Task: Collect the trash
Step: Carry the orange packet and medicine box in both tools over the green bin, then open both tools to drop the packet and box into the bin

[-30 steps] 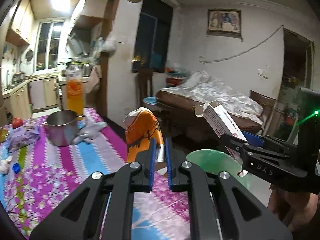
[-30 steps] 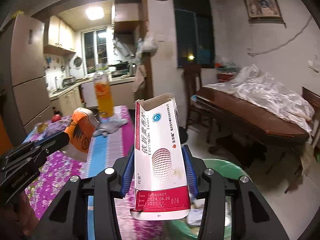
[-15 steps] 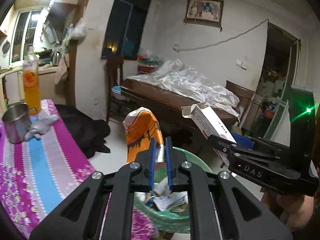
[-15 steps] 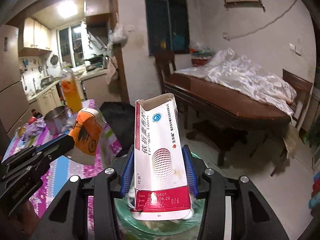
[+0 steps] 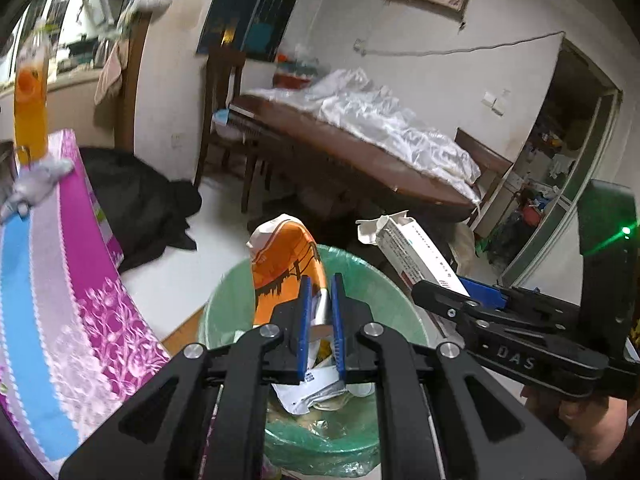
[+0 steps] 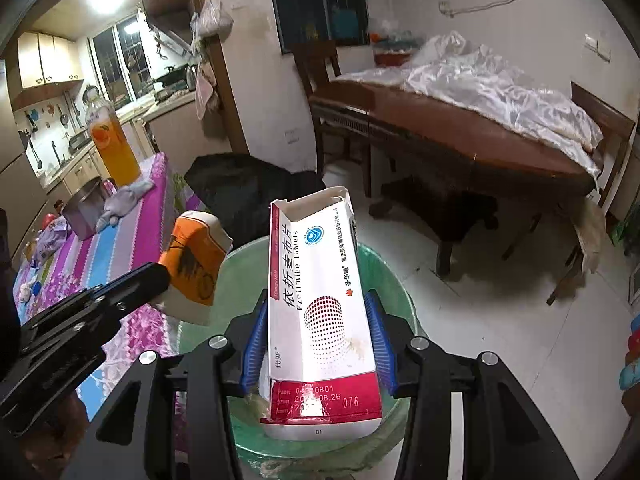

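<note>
Below, beside the desk (image 5: pixel 60 280) with its pink and blue striped cloth: a bin (image 5: pixel 372 304) lined with a green bag, already holding crumpled paper and wrappers. Beyond, across the room: a dark wooden table (image 6: pixel 480 140) under a white sheet (image 6: pixel 500 88). On the desk's far end: a bottle of orange drink (image 6: pixel 114 144), a metal pot (image 6: pixel 82 212) and a grey rag (image 6: pixel 124 202).

Over the bin, both pieces of trash held side by side, apart from each other. Left gripper (image 5: pixel 319 320): jaws nearly closed, pinching the lower edge of an orange wrapper (image 5: pixel 284 264), upright above the bin's near rim. Right gripper (image 6: pixel 318 344): jaws about half spread, blue pads pressed against both sides of a white medicine box (image 6: pixel 320 304), torn open at the top, red band at the bottom, standing upright over the bin mouth. Neither piece inside the bin yet.
</note>
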Motion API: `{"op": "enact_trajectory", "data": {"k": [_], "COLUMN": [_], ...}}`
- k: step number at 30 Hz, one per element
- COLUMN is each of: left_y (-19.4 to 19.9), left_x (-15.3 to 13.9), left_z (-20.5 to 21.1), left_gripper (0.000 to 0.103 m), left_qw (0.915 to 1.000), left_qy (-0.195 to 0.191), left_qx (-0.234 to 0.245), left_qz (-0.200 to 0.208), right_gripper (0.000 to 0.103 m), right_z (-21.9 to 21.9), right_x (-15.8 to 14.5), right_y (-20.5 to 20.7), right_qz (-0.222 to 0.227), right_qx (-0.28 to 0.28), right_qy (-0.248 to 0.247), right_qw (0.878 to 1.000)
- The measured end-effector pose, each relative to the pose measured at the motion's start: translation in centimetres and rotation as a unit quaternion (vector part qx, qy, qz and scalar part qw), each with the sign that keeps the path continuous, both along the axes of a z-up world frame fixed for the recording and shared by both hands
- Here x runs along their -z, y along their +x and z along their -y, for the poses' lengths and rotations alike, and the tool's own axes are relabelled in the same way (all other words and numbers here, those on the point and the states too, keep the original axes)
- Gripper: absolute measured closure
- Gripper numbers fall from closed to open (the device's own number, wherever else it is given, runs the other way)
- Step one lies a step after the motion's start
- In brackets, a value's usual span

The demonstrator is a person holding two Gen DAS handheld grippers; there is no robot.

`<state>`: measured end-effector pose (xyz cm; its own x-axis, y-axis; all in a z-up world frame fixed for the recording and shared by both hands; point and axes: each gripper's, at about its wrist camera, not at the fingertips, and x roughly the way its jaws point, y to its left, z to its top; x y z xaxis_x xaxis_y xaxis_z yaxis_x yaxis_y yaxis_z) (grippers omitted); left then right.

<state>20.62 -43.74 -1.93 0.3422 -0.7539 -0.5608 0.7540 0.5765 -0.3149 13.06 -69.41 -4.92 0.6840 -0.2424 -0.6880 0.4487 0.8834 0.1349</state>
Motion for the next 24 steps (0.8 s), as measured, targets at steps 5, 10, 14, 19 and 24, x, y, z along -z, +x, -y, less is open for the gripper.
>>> {"op": "enact_trajectory", "data": {"k": [5,10,14,19,24], "left_y": [0.4,0.4,0.5,0.5,0.4], "left_x": [1.4,2.0,2.2,2.1,2.0], "left_z": [0.8,0.9,1.1,1.6,2.0], "left_gripper": [0.095,0.095,0.095,0.095,0.094], "left_qw": [0.9999,0.9997,0.9996,0.9995,0.9994], "left_qy": [0.014,0.021,0.025,0.03,0.032], "left_qx": [-0.001,-0.001,0.0,0.003,0.004], "left_qz": [-0.008,-0.01,-0.012,-0.011,-0.009], "right_gripper": [0.056,0.056,0.056,0.056,0.055], "right_z": [0.2,0.2,0.3,0.1,0.1], "right_x": [1.7,2.7,3.1,3.2,3.1], "right_y": [0.9,1.3,1.6,1.6,1.6], "right_qz": [-0.015,-0.021,-0.022,-0.022,-0.022], "right_qx": [0.001,0.002,0.002,0.002,0.001], "right_qy": [0.009,0.014,0.014,0.014,0.015], "right_qw": [1.0,1.0,1.0,1.0,1.0]}}
